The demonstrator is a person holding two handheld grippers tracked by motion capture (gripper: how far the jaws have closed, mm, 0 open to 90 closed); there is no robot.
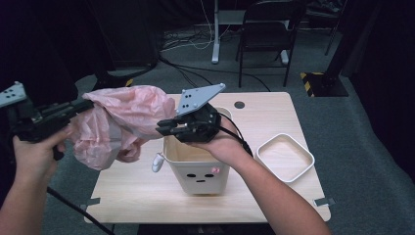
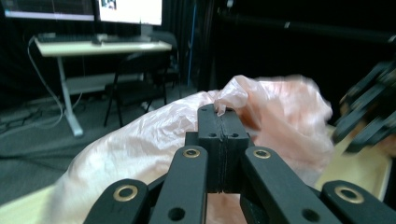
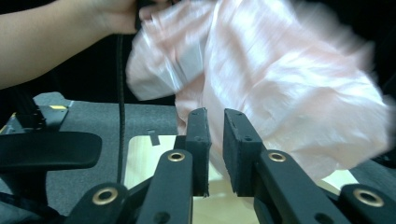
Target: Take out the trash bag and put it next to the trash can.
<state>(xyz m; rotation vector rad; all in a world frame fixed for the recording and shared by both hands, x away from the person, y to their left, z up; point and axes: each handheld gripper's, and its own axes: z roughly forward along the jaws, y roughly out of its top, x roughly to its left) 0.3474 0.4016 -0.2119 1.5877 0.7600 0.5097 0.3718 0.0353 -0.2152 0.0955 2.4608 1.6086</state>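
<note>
Bin (image 1: 199, 172) beneath pink bag (image 1: 122, 120), white tray (image 1: 285, 157) right of it

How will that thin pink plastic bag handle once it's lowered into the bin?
Probably floppy: the thin pink plastic bag crumples and sags from the left hand-held gripper, shut on a pinch of film. Likely very light, since it billows. It may slip or tear, being so thin.

Parted tool (image 3: 215, 140) — pink bag (image 3: 280, 79) beyond

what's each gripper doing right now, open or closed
left gripper: closed, pinching the pink plastic bag
right gripper: slightly open, holding nothing, bag just beyond its jaws
</note>
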